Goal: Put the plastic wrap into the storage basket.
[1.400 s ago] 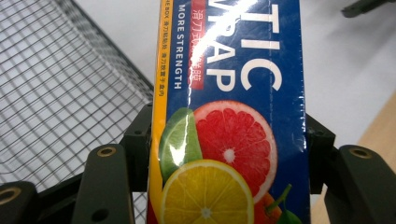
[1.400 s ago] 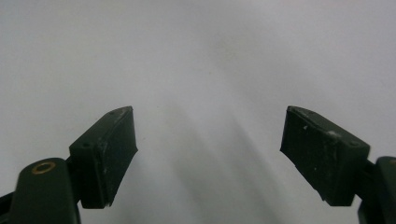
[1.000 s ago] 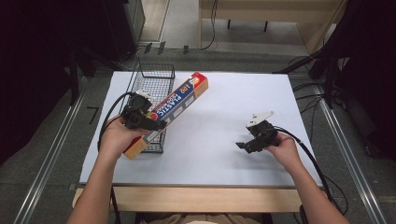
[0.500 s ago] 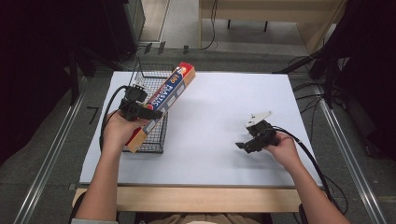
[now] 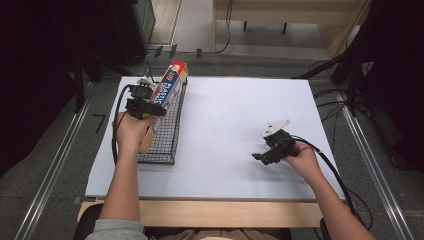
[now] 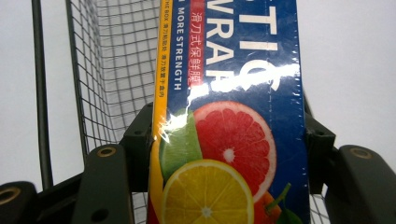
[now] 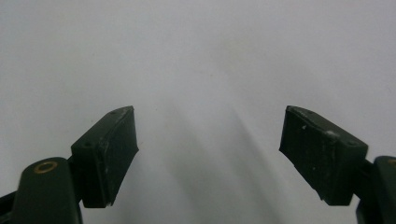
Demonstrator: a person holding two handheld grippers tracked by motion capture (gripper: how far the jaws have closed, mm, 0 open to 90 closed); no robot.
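A long blue plastic-wrap box with orange ends and citrus pictures lies lengthwise over the black wire basket at the table's left. My left gripper is shut on the box near its middle, both jaws pressed against its sides in the left gripper view. The box points away from the person, its far end over the basket's back rim. My right gripper rests low at the right side of the white table, open, with nothing between its fingertips.
The white table sheet spreads between the basket and the right hand. Cables trail from both grippers. Metal rails run along the floor on both sides, and dark equipment stands at the back corners.
The left gripper has swung the box from a diagonal across the table to lie lengthwise along the basket, and moved farther left and back. The right gripper has barely moved.
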